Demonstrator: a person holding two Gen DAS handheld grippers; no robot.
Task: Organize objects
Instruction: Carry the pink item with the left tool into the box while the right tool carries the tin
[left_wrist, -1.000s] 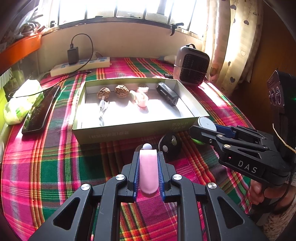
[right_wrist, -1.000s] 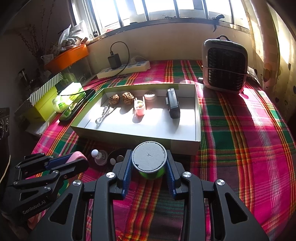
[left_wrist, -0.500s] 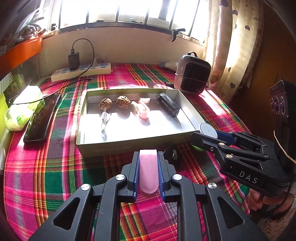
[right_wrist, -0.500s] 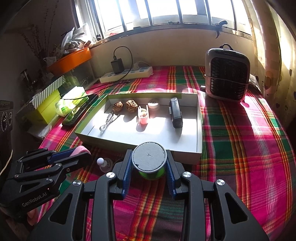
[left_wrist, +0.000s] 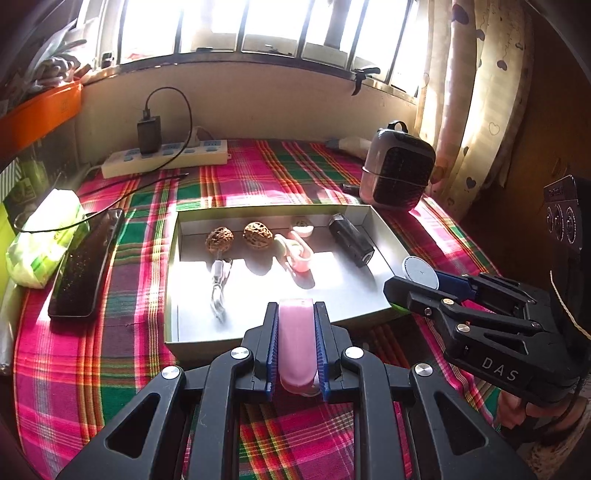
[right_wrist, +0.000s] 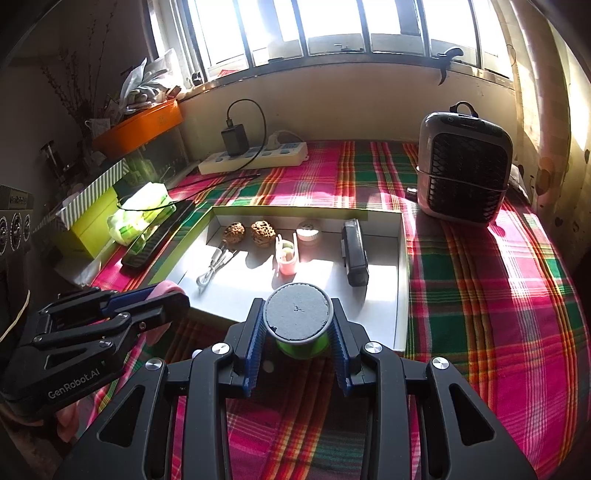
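A tabletop draped in woven plaid cloth of pink, green and orange fills both views. At its middle lies a shallow rectangular cardboard tray, olive-green outside and pale grey inside, half in hard sunlight. At the far right stands a rounded grey fan heater with a dark mesh grille; at the far left a cream power strip carries a black charger. A flat black phone lies left of the tray.

Inside the tray, along the far wall, sit a boxy black device on the right, a small pink cup, two wrinkled brown walnuts and a coiled white cable.

The right tool is clamped on a squat cylindrical spool with a matte grey, slightly chipped round top and glossy lime-green sides, held over the tray's near edge. The left tool is closed on a smooth, glossy pink oblong object with rounded ends, also just at the tray's near rim. Both tools have black arms and ribbed blue pads.
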